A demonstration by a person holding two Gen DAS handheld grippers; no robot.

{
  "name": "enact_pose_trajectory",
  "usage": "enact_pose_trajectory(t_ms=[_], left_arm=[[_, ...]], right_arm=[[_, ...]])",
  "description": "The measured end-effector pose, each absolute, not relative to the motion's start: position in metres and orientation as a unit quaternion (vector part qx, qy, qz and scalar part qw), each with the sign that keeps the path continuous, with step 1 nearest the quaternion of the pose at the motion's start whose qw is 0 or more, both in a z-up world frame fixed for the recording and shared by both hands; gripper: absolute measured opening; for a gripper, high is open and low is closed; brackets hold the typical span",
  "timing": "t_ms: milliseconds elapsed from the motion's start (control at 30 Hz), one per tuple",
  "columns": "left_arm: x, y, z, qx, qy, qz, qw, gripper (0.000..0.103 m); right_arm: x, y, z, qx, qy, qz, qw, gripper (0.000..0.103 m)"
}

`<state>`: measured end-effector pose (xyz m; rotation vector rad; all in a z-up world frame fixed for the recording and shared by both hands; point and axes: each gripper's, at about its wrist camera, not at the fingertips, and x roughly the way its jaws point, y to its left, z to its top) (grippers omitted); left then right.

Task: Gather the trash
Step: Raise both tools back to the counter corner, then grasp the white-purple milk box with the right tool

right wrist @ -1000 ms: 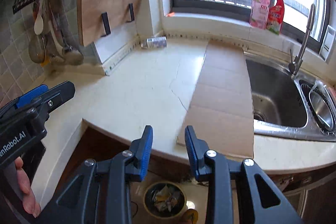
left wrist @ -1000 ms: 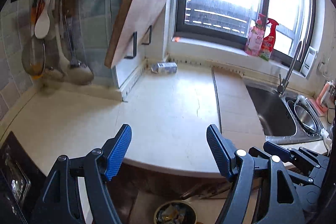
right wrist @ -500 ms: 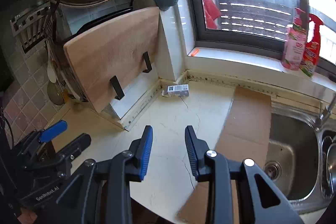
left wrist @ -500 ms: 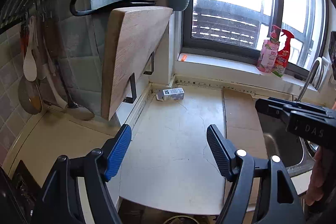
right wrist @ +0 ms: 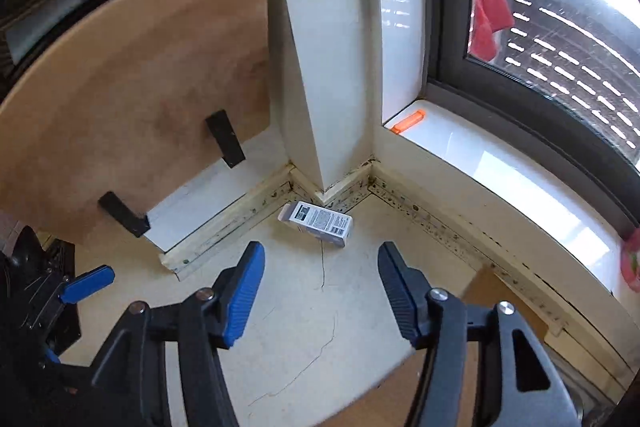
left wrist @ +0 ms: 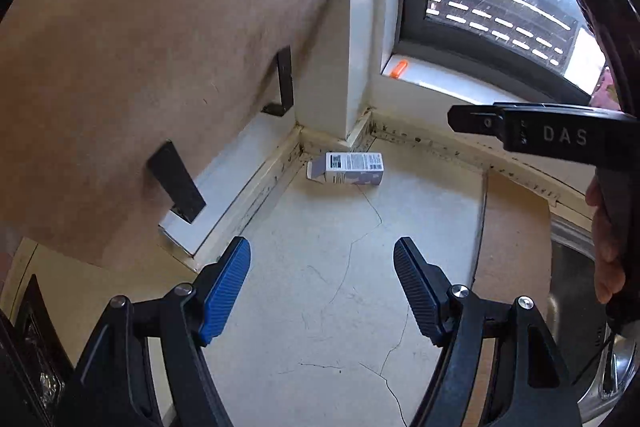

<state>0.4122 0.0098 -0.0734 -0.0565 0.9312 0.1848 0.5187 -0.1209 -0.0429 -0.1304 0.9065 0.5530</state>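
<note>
Tools, two: left tool (left wrist: 322, 285) wide open, empty; right tool (right wrist: 321, 285) just opening, empty; one carton (right wrist: 317, 223) beyond.

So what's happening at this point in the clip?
A person holding a gripper in each hand is closing in on a small carton lying on its side in the back corner of the countertop, below the window sill. The right gripper is nearest; its jaws have just been opening and nothing is between them. The left gripper is open and empty too. Nothing has been picked up yet; the carton is untouched.
</note>
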Motion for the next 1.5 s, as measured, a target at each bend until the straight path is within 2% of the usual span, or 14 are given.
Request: enact_pose_trajectory(t_ms=[300, 533, 867, 933, 967, 1000, 1500], left_arm=[[0.460, 0.044, -0.166, -0.111, 0.510, 0.162, 0.838, 0.073], [0.468, 0.073, -0.203, -0.150, 0.522, 0.202, 0.815, 0.073], [0.468, 0.073, -0.220, -0.145, 0.532, 0.199, 0.810, 0.072], [0.469, 0.072, -0.221, -0.147, 0.532, 0.198, 0.810, 0.072], [0.469, 0.072, -0.221, -0.148, 0.532, 0.198, 0.810, 0.072], [0.469, 0.072, -0.220, -0.148, 0.532, 0.197, 0.810, 0.072], [0.428, 0.062, -0.179, -0.136, 0.513, 0.159, 0.832, 0.072]], right_arm=[[0.596, -0.076, -0.154, -0.166, 0.458, 0.311, 0.816, 0.059], [0.615, -0.049, -0.194, -0.225, 0.446, 0.341, 0.796, 0.059], [0.621, -0.030, -0.214, -0.242, 0.453, 0.387, 0.766, 0.060], [0.618, -0.028, -0.218, -0.243, 0.459, 0.390, 0.761, 0.051], [0.617, -0.027, -0.220, -0.239, 0.461, 0.391, 0.760, 0.042], [0.615, -0.027, -0.220, -0.234, 0.465, 0.391, 0.759, 0.041], [0.538, -0.074, -0.167, -0.113, 0.491, 0.358, 0.786, 0.040]])
